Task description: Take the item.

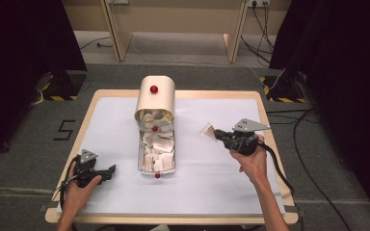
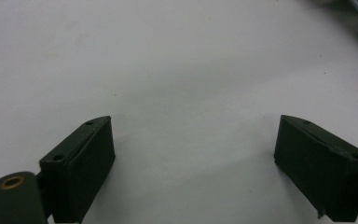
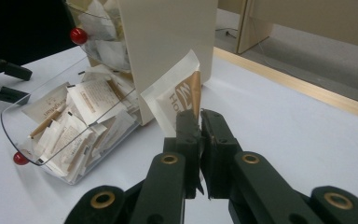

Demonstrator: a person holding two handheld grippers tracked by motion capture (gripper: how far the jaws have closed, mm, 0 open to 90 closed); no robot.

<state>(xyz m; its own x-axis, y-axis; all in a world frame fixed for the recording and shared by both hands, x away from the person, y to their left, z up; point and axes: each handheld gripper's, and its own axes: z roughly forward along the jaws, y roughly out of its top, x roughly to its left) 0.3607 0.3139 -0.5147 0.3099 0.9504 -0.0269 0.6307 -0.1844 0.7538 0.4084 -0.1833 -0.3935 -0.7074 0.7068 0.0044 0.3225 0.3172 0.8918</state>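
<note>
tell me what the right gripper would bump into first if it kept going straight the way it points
Probably the beige box with its clear open drawer of packets. The right gripper, shut on a packet, points toward the box's side wall; the packet would likely touch first. Depth is hard to judge.

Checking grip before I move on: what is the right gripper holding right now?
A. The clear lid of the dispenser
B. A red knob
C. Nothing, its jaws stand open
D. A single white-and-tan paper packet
D: in the right gripper view the right gripper has its jaws shut on the lower edge of one paper packet, held off the table beside the dispenser; the high view shows the same packet at its tip.
</note>
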